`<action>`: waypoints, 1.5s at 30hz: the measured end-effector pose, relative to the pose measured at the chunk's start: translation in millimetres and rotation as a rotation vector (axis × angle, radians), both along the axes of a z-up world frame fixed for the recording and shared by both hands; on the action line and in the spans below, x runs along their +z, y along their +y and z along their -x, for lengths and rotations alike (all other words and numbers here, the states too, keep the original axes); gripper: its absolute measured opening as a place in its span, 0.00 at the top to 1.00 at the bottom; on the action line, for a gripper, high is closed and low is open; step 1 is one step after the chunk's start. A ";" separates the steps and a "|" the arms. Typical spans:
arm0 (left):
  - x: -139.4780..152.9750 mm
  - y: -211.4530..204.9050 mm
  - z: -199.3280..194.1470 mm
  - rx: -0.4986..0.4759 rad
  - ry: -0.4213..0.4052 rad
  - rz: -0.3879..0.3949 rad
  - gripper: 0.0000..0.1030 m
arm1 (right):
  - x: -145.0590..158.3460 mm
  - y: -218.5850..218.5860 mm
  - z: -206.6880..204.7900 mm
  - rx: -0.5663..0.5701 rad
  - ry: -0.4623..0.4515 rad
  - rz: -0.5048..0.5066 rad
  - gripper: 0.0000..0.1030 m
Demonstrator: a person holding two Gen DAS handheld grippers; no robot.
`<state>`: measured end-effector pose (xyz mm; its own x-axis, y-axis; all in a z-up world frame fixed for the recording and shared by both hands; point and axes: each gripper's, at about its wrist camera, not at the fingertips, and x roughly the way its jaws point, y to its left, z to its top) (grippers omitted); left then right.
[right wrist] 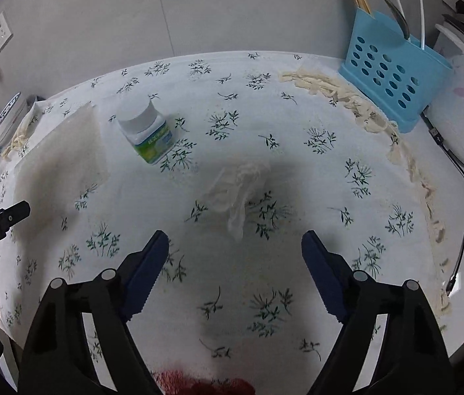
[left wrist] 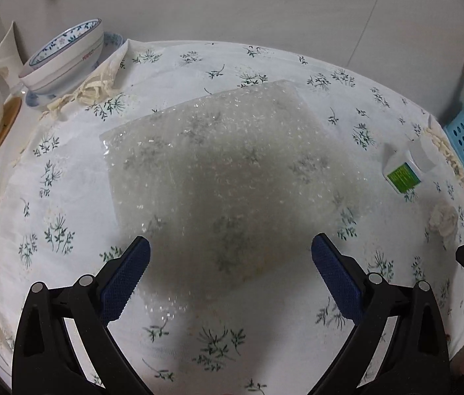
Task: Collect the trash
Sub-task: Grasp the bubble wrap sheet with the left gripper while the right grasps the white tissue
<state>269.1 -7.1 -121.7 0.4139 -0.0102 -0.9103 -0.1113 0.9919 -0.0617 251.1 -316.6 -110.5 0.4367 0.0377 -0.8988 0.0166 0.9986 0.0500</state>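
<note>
With both sets of jaws wide and empty, the left gripper (left wrist: 230, 256) hovers over the bubble wrap (left wrist: 228, 177) lying flat on the worktop (left wrist: 67, 171), and the right gripper (right wrist: 235, 247) over the crumpled tissue (right wrist: 240, 191), where either could pinch the loose tablecloth (right wrist: 297, 125) instead.

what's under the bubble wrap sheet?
Through the bubble wrap sheet, only the floral tablecloth shows, its sprigs blurred. No object is visible beneath, though the dark shadow over its near part could hide something flat.
</note>
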 end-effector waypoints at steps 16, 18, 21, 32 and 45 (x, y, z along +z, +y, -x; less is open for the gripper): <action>-26.7 -1.7 -49.0 0.012 0.106 -0.062 0.24 | -35.2 5.5 -51.1 -0.001 0.103 -0.005 0.52; -25.5 -4.6 -50.2 0.002 0.119 -0.064 0.31 | -39.7 6.1 -53.6 -0.009 0.125 -0.003 0.58; -23.9 -9.6 -53.7 -0.018 0.138 -0.073 0.40 | -40.7 6.5 -54.6 -0.021 0.129 0.001 0.62; -18.6 -24.8 -63.7 -0.055 0.147 -0.123 0.88 | -40.5 2.1 -58.4 -0.042 0.151 -0.031 0.88; -3.4 -14.6 -34.8 -0.038 0.116 -0.069 0.91 | -24.7 -2.8 -39.4 -0.037 0.120 -0.026 0.90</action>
<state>303.8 -21.7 -125.1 0.3060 0.0405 -0.9512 -0.0759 0.9970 0.0181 290.4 -319.5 -135.2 0.3275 0.0481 -0.9436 0.0604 0.9956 0.0717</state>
